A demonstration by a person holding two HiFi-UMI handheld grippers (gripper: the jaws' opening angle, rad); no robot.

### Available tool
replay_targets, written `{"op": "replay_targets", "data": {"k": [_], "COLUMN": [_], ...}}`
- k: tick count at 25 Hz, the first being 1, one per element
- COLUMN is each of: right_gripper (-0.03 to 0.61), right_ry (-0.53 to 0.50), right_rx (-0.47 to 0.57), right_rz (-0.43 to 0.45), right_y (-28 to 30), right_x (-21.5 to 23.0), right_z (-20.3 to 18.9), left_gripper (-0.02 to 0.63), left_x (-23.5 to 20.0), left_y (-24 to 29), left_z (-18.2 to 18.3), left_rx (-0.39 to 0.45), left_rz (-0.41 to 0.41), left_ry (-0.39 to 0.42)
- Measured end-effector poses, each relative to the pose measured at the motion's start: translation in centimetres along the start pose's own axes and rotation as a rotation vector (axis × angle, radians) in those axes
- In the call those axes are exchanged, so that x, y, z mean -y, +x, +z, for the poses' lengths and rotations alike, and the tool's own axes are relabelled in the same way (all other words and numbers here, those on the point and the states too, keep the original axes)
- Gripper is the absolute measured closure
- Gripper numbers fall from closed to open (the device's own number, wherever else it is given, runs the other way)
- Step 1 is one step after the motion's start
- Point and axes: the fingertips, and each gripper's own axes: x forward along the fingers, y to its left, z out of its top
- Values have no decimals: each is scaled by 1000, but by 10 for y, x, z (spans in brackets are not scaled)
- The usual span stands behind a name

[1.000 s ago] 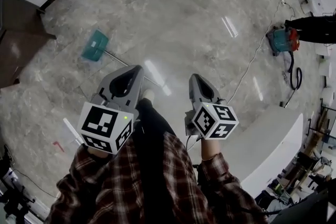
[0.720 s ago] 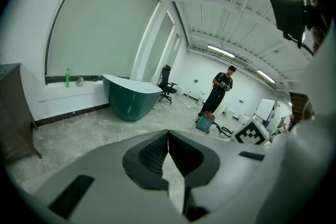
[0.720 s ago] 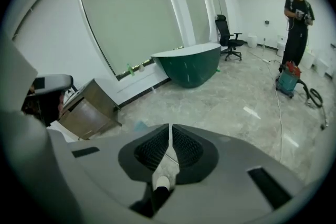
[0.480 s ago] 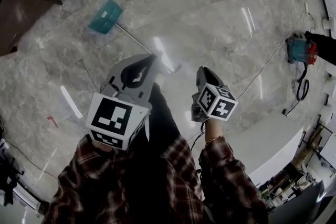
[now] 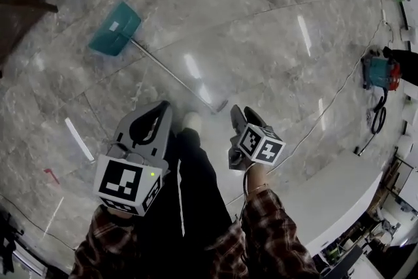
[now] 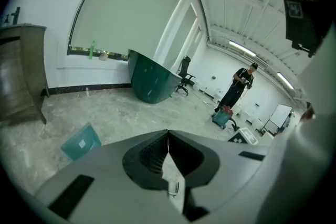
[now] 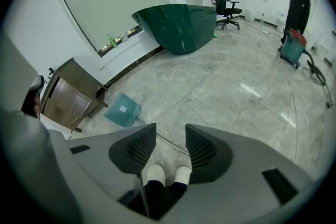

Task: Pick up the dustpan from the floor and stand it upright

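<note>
The teal plastic dustpan [image 5: 115, 36] lies flat on the glossy marble floor [image 5: 274, 29], its thin metal handle [image 5: 176, 75] reaching toward the person's shoe [image 5: 191, 119]. A vacuum [image 5: 379, 73] stands well apart. The left gripper [image 5: 162, 106] is closed and empty, while the right gripper [image 5: 243, 113] is opening, holding nothing.

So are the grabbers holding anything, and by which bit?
Nothing is held. The left gripper is shut and empty, the right gripper has jaws opening, empty too; the dustpan lies on the floor.
</note>
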Motion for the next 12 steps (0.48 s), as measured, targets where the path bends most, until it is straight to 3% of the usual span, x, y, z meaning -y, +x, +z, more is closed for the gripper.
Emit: {"op": "replay_targets", "data": {"k": [12], "right_gripper": [407], "right_ry": [48], "right_rx": [-36], "right_rz": [-13], "right_y": [155], "right_x": [72], "right_z": [-96], "left_gripper": [601], "left_x": [-50], "left_y": [146], "left_z": [-132], "left_rx": [-36], "left_rz": [-46], "left_ry": [-8]}}
